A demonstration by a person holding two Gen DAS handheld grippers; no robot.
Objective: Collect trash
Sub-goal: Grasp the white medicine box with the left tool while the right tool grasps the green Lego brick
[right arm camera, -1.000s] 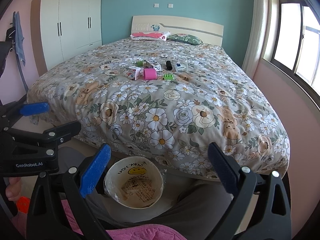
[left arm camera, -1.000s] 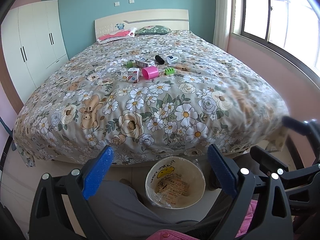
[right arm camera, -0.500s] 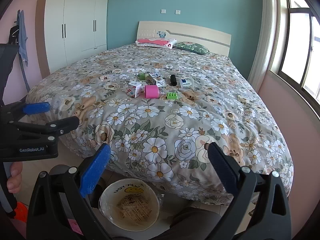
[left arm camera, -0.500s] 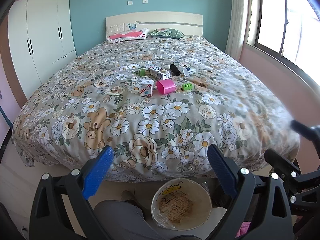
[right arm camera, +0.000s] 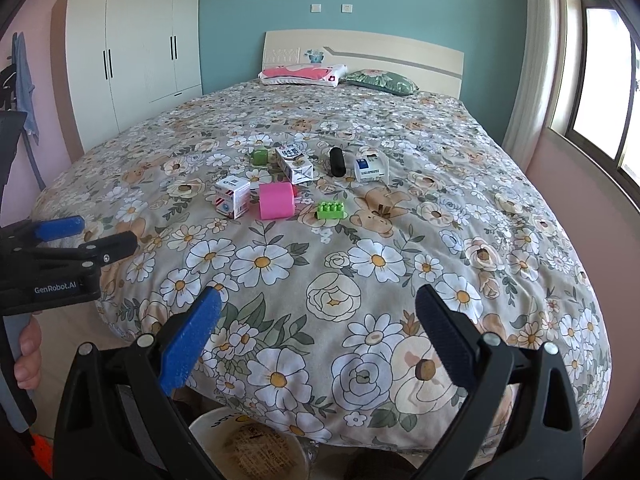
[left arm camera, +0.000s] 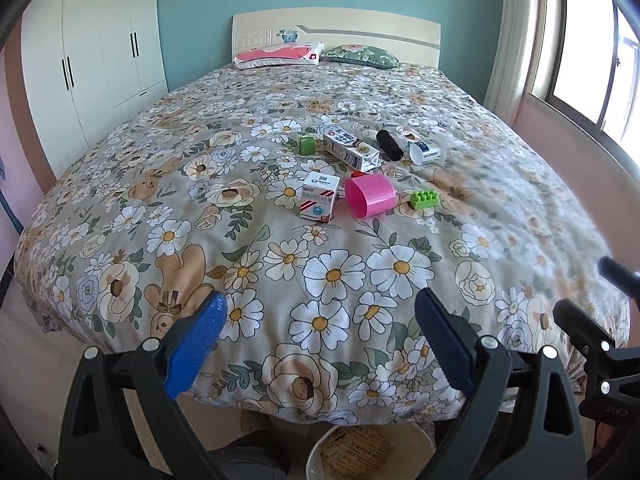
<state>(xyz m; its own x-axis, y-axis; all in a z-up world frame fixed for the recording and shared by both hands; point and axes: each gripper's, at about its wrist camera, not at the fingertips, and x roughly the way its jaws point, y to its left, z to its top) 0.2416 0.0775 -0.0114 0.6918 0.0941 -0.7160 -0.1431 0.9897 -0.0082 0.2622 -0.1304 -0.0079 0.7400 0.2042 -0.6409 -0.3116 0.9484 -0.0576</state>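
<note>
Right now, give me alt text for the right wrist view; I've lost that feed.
The open right gripper hovers empty over the foot of a floral bed, with clutter mid-bed ahead: a pink cup on its side, small white box, milk carton, green brick and black cylinder. The left gripper is at left, a bin below.

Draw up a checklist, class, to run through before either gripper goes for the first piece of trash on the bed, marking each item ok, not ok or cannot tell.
1. Left gripper jaws open and empty: ok.
2. Right gripper jaws open and empty: ok.
3. Bin at the foot of the bed, open: ok.
4. Small box and pink cup apart, room for jaws: cannot tell.
5. Within reach: not ok; both grippers hang near the bed's foot edge.
6. Milk carton empty: cannot tell.
</note>
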